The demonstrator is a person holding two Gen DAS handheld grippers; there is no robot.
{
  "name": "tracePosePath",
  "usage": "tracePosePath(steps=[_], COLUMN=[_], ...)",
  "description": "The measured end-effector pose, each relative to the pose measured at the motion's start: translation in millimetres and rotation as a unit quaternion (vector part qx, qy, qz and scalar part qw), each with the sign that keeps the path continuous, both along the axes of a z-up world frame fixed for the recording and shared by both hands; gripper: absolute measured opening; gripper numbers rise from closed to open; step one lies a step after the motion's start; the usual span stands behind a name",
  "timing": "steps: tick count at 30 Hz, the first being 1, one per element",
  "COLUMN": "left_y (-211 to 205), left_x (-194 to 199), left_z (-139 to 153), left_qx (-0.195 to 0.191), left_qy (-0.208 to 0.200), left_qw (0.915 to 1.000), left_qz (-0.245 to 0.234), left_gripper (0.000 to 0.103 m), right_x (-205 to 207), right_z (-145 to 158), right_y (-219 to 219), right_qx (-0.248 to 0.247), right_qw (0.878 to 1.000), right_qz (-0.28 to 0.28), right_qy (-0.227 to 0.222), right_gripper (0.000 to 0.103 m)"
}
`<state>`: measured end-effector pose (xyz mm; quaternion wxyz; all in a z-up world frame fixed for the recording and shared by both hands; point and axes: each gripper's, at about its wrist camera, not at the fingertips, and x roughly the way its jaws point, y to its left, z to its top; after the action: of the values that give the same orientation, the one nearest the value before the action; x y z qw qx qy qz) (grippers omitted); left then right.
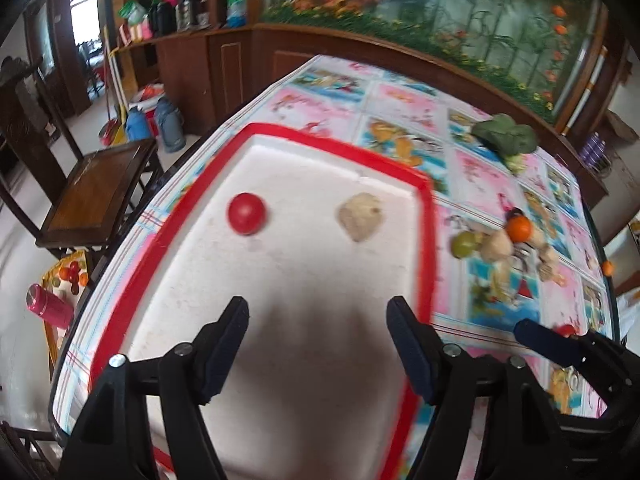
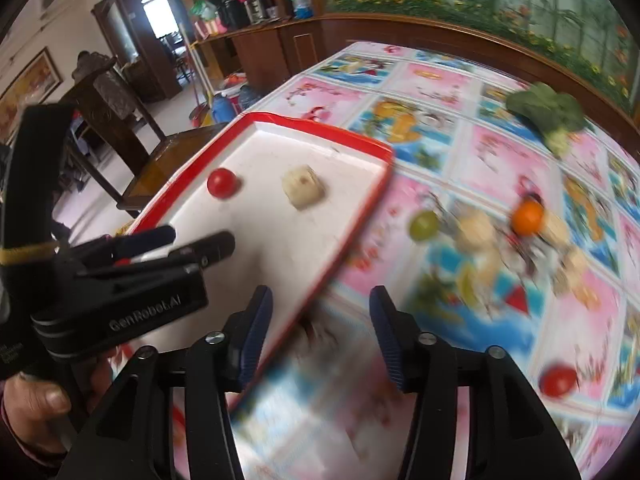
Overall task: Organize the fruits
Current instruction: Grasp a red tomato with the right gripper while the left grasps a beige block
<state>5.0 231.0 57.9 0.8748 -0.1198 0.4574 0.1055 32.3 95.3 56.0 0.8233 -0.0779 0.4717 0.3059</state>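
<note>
While both tongs hang apart and empty, left tongs (image 1: 318, 312) over the tray (image 1: 256, 130) holding a red tomato (image 1: 246, 213), right tongs (image 2: 320, 306) at its right rim; next, I judge, reach squarely for the green fruit (image 2: 424, 224) right of the tray.

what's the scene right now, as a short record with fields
tray: white, red rim, on the table
in tray: red tomato, pale chunk
on table right of tray: green fruit, orange, pale pieces, second tomato, broccoli
left gripper: open, empty, above the tray
right gripper: open, empty, by the tray's right rim
</note>
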Motion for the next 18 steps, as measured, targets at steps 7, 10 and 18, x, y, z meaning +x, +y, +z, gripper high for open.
tracePosePath(steps=[7, 10, 18], left_y=[-82, -112, -160], left_x=[-9, -9, -18], left_z=[4, -1, -18], left_qx=[-0.001, 0.001, 0.002], left_qy=[0.001, 0.016, 0.054], left_qw=[0.997, 0.9943, 0.9891], left_qz=[-0.077, -0.106, -0.137], left_gripper=[0.079, 0.079, 0.079], right_x=[-27, -27, -6], right_z=[-8, -13, -26], right_y=[-74, -116, -204], right_qx=[-0.008, -0.002, 0.017], right_qw=[0.999, 0.998, 0.992], right_qz=[-0.031, -0.063, -0.125], right_qy=[0.006, 0.011, 0.02], right_gripper=[0.052, 0.052, 0.052])
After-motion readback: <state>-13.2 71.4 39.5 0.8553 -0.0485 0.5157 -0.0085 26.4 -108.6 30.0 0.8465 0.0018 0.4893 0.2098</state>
